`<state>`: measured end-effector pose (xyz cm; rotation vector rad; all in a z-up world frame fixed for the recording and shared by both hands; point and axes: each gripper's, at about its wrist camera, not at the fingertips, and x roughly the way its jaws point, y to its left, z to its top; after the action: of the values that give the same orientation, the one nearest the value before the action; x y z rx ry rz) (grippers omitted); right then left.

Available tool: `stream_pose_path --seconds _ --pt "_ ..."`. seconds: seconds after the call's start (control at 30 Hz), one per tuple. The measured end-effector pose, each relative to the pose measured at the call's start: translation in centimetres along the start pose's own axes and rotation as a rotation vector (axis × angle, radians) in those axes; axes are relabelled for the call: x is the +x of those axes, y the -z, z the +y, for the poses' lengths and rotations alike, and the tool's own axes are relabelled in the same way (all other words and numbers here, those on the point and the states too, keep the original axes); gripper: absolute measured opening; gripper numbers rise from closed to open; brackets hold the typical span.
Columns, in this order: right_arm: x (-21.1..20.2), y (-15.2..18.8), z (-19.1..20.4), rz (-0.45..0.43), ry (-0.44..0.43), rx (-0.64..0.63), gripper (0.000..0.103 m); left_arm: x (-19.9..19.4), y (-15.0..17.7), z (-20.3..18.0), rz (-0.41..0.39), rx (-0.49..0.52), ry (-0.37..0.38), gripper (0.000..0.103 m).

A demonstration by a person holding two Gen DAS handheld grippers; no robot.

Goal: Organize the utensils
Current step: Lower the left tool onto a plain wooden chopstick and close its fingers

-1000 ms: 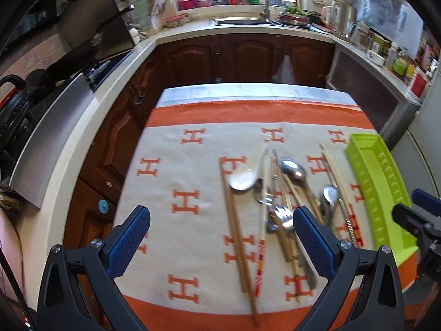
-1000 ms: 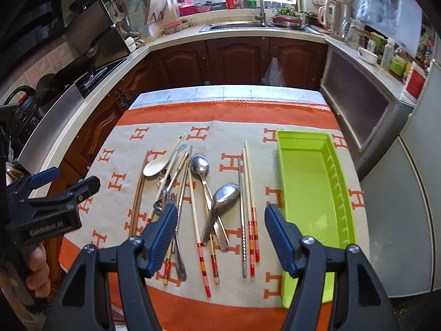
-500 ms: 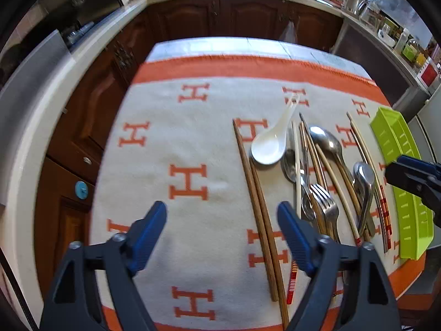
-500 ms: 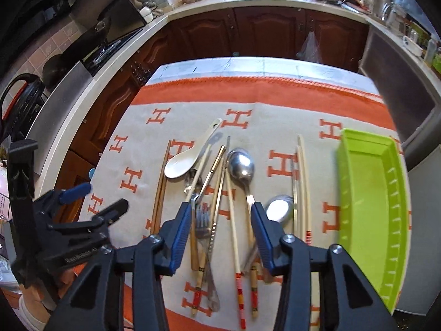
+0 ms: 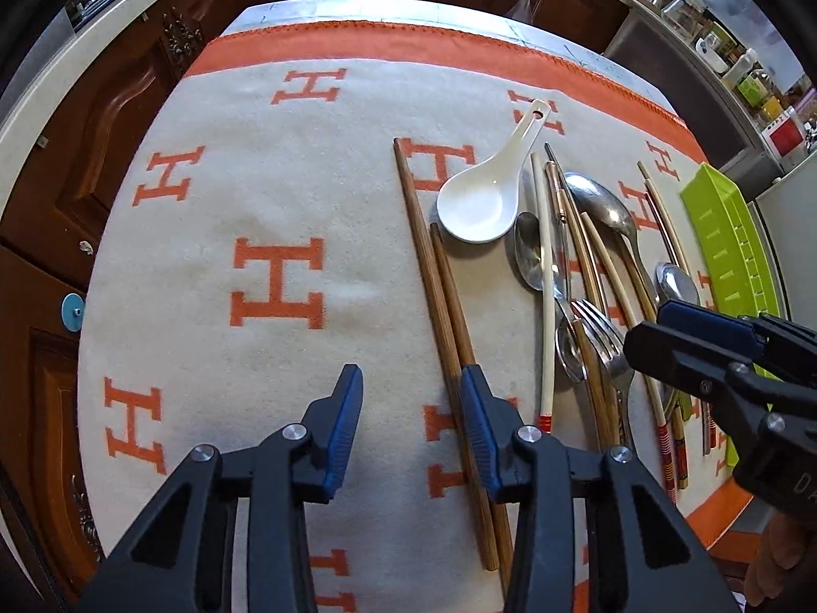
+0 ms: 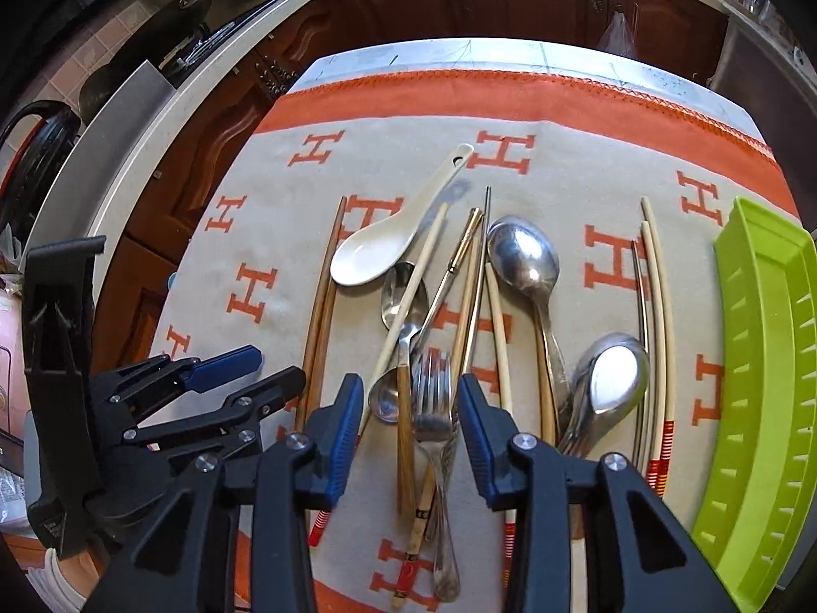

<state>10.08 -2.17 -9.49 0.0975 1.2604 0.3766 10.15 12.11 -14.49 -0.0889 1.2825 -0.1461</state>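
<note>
Several utensils lie in a pile on the H-patterned cloth (image 5: 275,214): a white ceramic spoon (image 5: 482,194), brown wooden chopsticks (image 5: 439,286), metal spoons (image 6: 526,260), a fork (image 6: 434,388) and pale red-tipped chopsticks (image 6: 658,337). My left gripper (image 5: 411,408) is open, low over the cloth, with its right finger beside the brown chopsticks. My right gripper (image 6: 406,414) is open, its fingers on either side of the fork and a wooden-handled spoon (image 6: 403,408). The lime green tray (image 6: 766,357) lies empty at the right.
The cloth covers a table with dark wooden kitchen cabinets (image 6: 510,5) and a pale countertop (image 6: 153,117) behind and to the left. The left half of the cloth is bare. The right gripper shows at the right edge of the left wrist view (image 5: 715,357).
Both grippers have come down and forward close over the cloth. Both jaws have narrowed. The left now stands by the brown chopsticks, the right over the fork.
</note>
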Motion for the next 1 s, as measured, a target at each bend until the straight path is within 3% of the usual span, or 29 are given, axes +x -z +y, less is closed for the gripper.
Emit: stream_pose_path --seconds 0.37,0.47,0.57,0.9,1.0 --pt "1.2 1.1 0.7 0.034 0.007 -0.019 0.038 0.4 -0.3 -0.3 -0.029 -0.005 -0.028 0.040" --pt "1.2 1.4 1.0 0.036 0.002 -0.031 0.038 0.2 0.0 -0.4 -0.060 -0.005 -0.044 0.035" --pt "1.2 1.7 1.8 0.028 -0.006 -0.059 0.038 -0.2 0.6 0.0 -0.078 -0.019 -0.005 0.008" --pt "3.2 2.9 5.9 0.032 -0.054 -0.155 0.038 -2.7 2.8 4.4 -0.143 -0.122 -0.035 0.000" --pt "4.2 3.6 7.3 0.029 -0.013 -0.205 0.038 -4.0 3.2 5.9 -0.170 -0.149 -0.050 0.000"
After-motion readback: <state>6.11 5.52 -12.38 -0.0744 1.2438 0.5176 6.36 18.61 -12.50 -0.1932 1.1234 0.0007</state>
